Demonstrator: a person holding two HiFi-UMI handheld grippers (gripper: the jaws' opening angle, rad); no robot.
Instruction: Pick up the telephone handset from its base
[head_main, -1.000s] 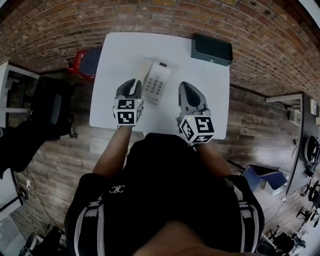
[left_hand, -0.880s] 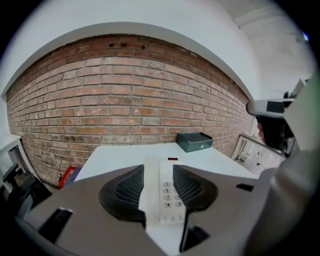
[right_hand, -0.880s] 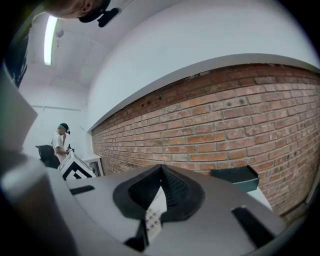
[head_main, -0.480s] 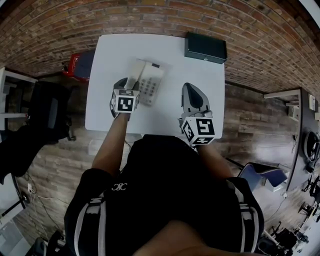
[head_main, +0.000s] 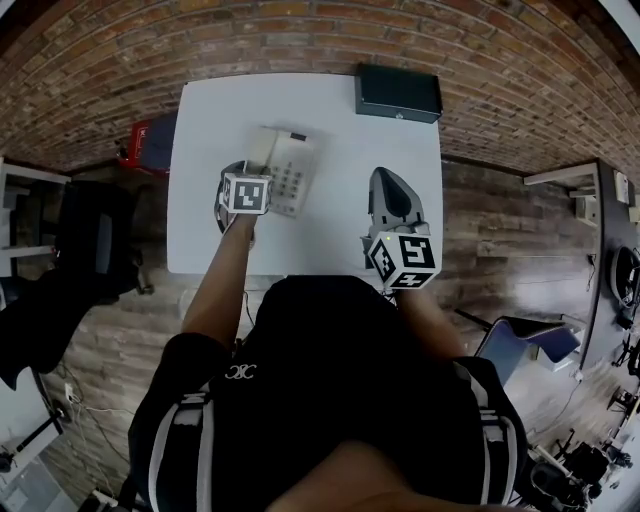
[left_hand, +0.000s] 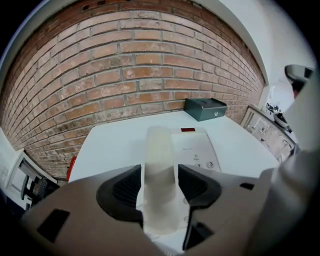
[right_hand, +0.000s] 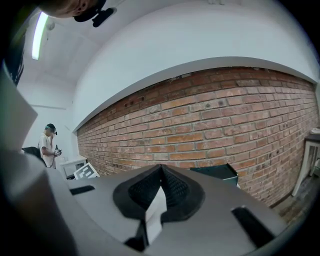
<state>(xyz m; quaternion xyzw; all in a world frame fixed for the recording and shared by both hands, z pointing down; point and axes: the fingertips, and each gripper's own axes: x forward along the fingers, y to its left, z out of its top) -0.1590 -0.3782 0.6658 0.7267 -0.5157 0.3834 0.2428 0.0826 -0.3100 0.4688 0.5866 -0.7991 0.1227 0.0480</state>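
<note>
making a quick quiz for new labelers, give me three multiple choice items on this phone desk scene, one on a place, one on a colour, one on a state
1. Where is the dark box?
A) on the floor
B) at the table's far right corner
C) on a chair

2. What colour is the table?
A) white
B) black
C) red

3. How do the fingers of the right gripper stand?
A) wide apart
B) clamped on a pen
C) together, holding nothing

Answers: 1 B, the head view shows it at that corner; 2 A, its bare top is white; 3 C, the right gripper view shows the tips meeting with nothing between them.
</note>
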